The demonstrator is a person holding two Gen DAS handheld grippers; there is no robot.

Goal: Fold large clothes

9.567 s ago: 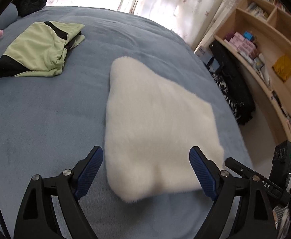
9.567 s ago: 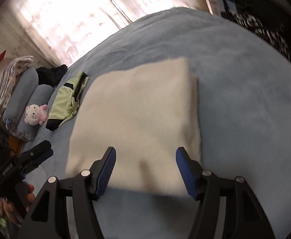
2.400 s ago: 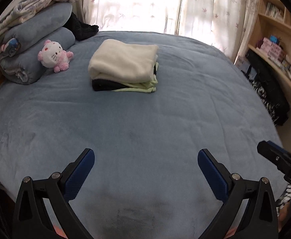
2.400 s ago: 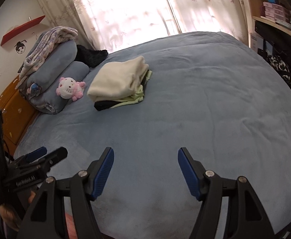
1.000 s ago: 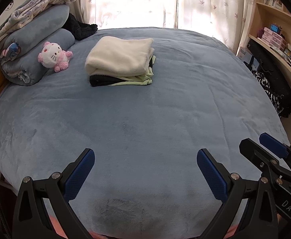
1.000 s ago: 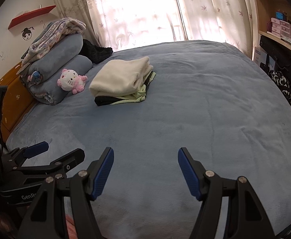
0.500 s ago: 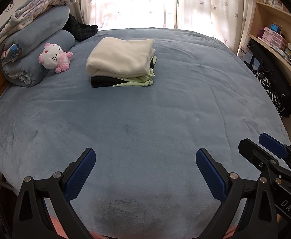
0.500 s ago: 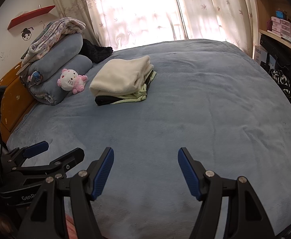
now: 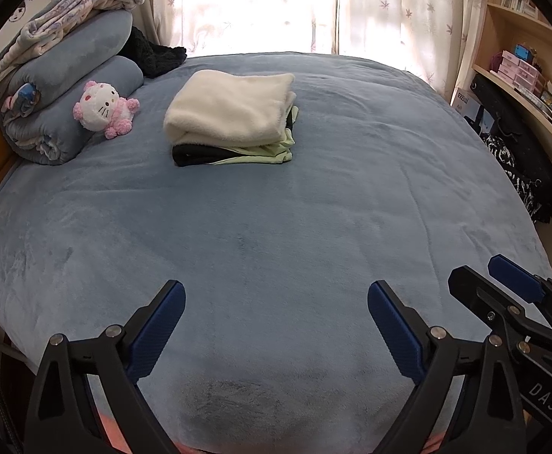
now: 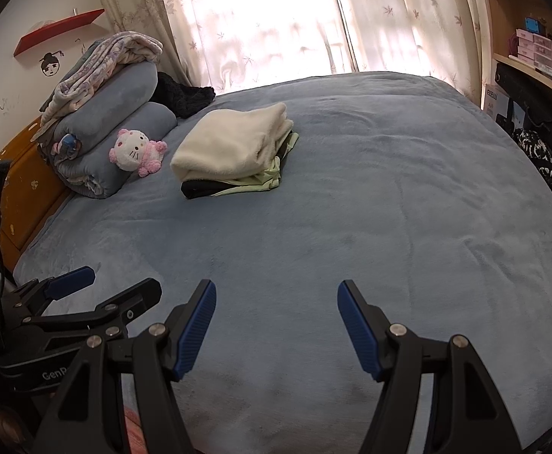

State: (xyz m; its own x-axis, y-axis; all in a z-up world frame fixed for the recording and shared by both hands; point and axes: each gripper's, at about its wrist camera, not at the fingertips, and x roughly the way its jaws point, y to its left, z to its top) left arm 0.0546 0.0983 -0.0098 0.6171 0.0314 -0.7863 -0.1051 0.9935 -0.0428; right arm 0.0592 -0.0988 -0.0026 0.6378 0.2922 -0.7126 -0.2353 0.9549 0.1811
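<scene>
Since the earliest frames, your cream fleece (image 9: 230, 108) has gone from lying under both tongs to sitting folded on top of the green-and-black garment (image 9: 253, 155), far up the bed (image 9: 276, 227) beside the plush cat (image 9: 101, 109). Both the left tongs (image 9: 274, 325) and the right tongs (image 10: 276, 327) hang wide and empty over bare blanket near the foot, well apart from the stack. Folding looks done; if you carry on, keep the tongs clear of the stack so its edges stay square, and look for any unfolded piece.
</scene>
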